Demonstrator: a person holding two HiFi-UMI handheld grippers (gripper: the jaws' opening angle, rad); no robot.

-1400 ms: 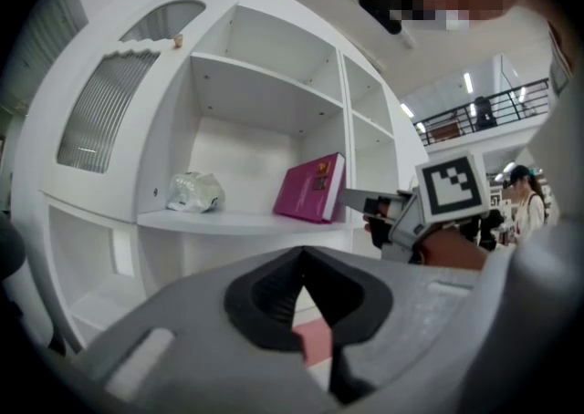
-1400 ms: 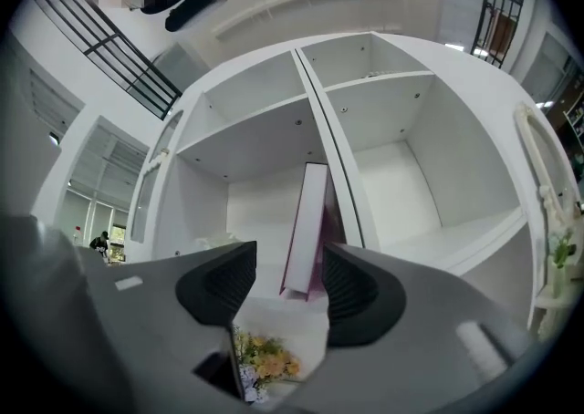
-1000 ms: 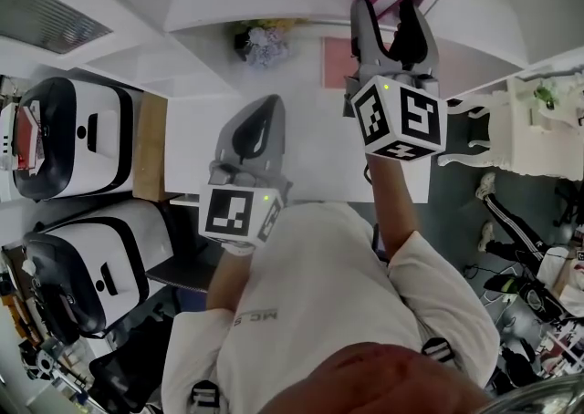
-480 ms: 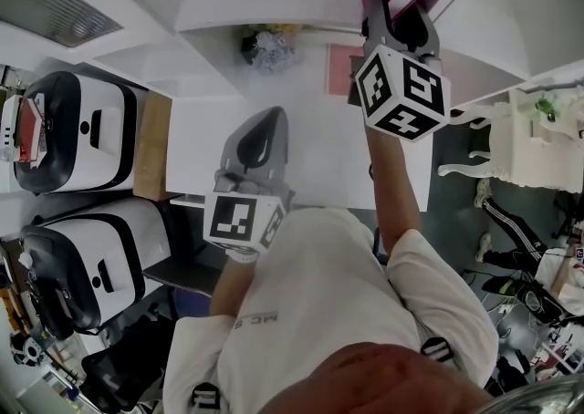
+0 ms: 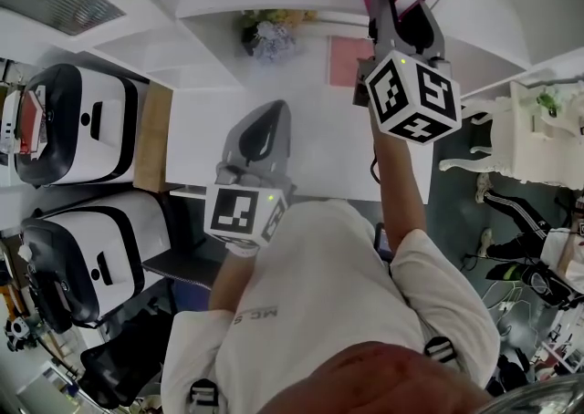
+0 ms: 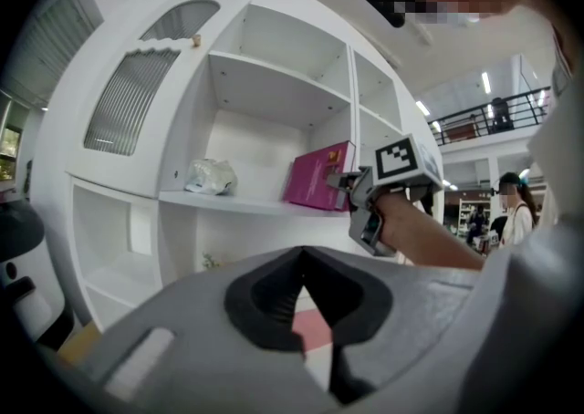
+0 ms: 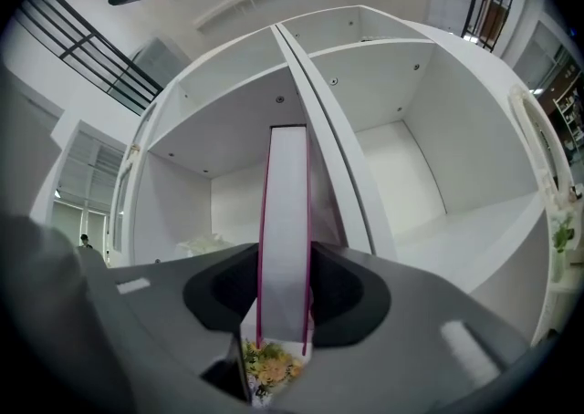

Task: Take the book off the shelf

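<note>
Right gripper (image 7: 285, 307) closing on book (image 7: 285, 212), pads touching both covers. Clamp firmly first, then pull straight off shelf (image 7: 474, 221). Left gripper (image 6: 303, 257) together, empty.

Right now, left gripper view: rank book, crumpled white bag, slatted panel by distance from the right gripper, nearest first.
1. book, between the closing jaws of the right gripper, at the right end of the shelf.
2. crumpled white bag, same shelf, further left.
3. slatted panel, far left, higher up.
</note>
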